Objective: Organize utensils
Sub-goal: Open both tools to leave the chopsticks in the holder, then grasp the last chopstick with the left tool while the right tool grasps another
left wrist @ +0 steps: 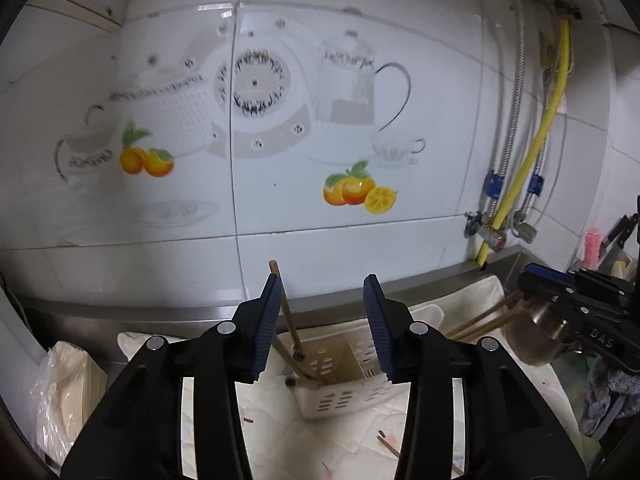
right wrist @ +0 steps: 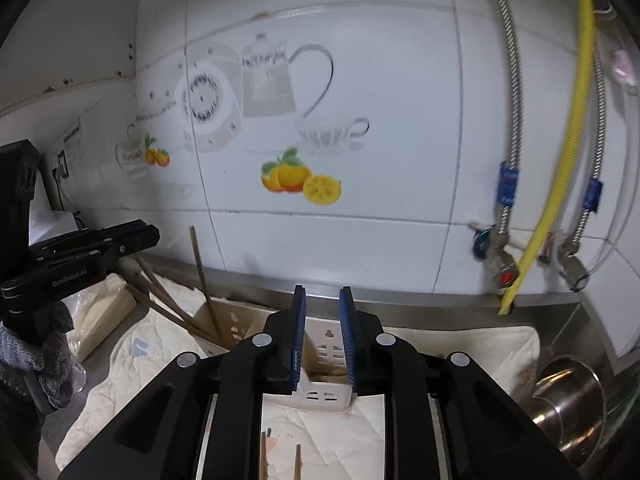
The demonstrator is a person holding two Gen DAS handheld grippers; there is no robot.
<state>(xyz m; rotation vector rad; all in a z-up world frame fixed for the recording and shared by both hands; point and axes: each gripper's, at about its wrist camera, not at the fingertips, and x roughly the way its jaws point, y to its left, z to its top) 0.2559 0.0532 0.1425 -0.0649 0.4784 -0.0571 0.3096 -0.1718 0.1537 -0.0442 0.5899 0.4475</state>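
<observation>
- Wooden chopsticks (left wrist: 290,316) stand tilted in the white slotted utensil holder (left wrist: 344,376); one stick leans right beside the inner pad of the left gripper (left wrist: 325,320), and whether it touches I cannot tell.
- Left gripper: jaws parted, nothing pressed between the pads. Right gripper (right wrist: 323,336): jaws narrowly apart, nothing visible between them, hovering over the holder's near compartment.
- Risk 1: the leaning stick sits close to the left pad; a sideways pull could drag it out again or tip the light plastic holder.
- Risk 2: both grippers crowd the same holder; a careless withdrawal could bump one against the other or against the holder's rim.
- Risk 3: loose chopsticks (right wrist: 280,456) lie on the quilted cloth (right wrist: 328,432) under the right gripper; thin sticks flat on soft fabric will likely be hard to pinch, and the cloth may bunch under the pads.
- Risk 4: the holder rests on padding, not on bare metal, so I judge it unsteady under any downward push.
- Surface: stainless steel counter (right wrist: 440,300) with a raised back edge, mostly covered by the cream cloth.
- Room: kitchen wall of white tile (left wrist: 360,20) with teapot and orange decals; a yellow hose (right wrist: 576,120) and braided metal hoses run to valves at right.
- Also present: a steel pot (right wrist: 568,400) at right, a plastic bag (left wrist: 60,392) at left.
</observation>
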